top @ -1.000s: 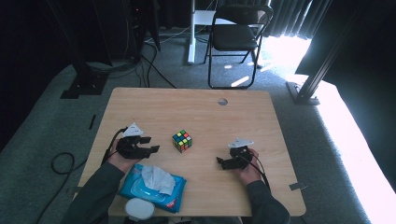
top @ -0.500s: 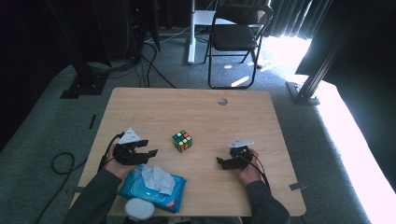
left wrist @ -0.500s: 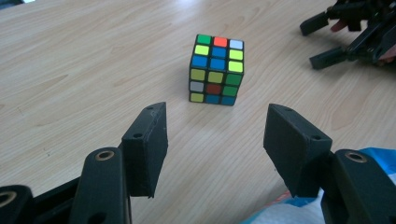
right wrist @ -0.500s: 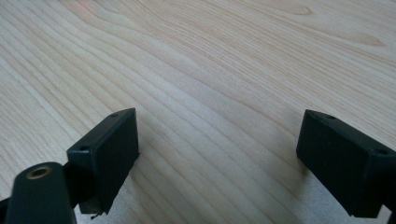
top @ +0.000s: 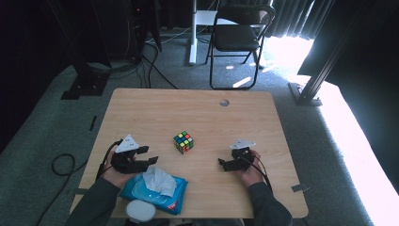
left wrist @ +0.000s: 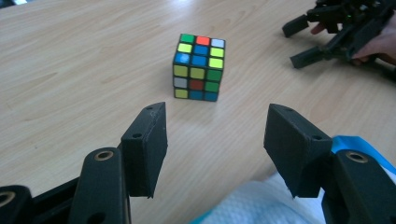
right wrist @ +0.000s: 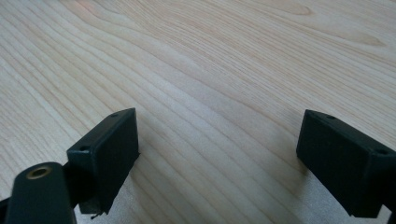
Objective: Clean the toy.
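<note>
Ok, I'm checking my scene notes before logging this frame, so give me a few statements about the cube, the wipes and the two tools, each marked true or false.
1. The puzzle cube sits on the table, untouched by either tool. True.
2. The left tool is shut on the cube. False: its jaws are open and the cube lies ahead of them, apart.
3. The blue wipes pack lies near the table's front edge beside the left tool. True.
4. The right tool holds a wipe. False: its jaws are open with bare table between them.
5. The cube rests on top of the wipes pack. False: it stands on bare wood, farther in.
</note>
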Available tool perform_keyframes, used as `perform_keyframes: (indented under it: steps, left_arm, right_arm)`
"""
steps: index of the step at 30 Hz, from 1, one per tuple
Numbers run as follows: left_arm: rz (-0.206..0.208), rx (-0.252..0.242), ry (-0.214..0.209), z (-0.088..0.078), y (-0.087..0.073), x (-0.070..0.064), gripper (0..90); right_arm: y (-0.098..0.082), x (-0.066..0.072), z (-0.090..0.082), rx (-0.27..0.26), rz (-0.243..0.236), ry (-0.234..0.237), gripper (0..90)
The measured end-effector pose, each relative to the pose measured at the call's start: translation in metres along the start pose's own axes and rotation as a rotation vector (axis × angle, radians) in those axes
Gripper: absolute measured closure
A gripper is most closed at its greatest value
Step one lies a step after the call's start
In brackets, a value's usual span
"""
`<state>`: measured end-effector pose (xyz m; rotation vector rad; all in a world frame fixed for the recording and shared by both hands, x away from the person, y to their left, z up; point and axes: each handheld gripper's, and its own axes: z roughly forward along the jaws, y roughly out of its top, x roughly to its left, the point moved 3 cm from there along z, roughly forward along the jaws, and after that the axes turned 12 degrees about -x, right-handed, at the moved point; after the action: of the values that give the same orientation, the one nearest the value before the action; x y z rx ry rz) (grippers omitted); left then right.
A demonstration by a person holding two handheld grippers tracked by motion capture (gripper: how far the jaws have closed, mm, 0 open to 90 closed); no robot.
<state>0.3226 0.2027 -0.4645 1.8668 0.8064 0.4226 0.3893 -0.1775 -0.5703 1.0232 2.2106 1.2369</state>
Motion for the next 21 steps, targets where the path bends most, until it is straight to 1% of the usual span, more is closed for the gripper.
perform_keyframes:
  steps: [4,9,14,17,21]
  left_arm:
    - [-0.001,-0.002,-0.007,-0.005,-0.003,-0.002,39.8]
    - [-0.028,0.006,-0.020,-0.007,-0.011,-0.003,39.2]
    - [-0.029,0.021,-0.027,-0.006,-0.016,-0.007,39.2]
    - [-0.035,0.024,-0.040,-0.006,-0.018,-0.009,39.2]
    - [-0.033,0.033,-0.055,-0.003,-0.020,-0.014,39.2]
  right_arm:
    - [0.000,0.000,0.000,0.000,0.000,0.000,12.7]
    - [0.000,0.000,0.000,0.000,0.000,0.000,12.7]
    - [0.000,0.000,0.000,0.001,0.001,0.000,12.7]
    - [0.000,0.000,0.000,0.000,0.000,0.000,12.7]
    - [0.000,0.000,0.000,0.000,0.000,0.000,12.7]
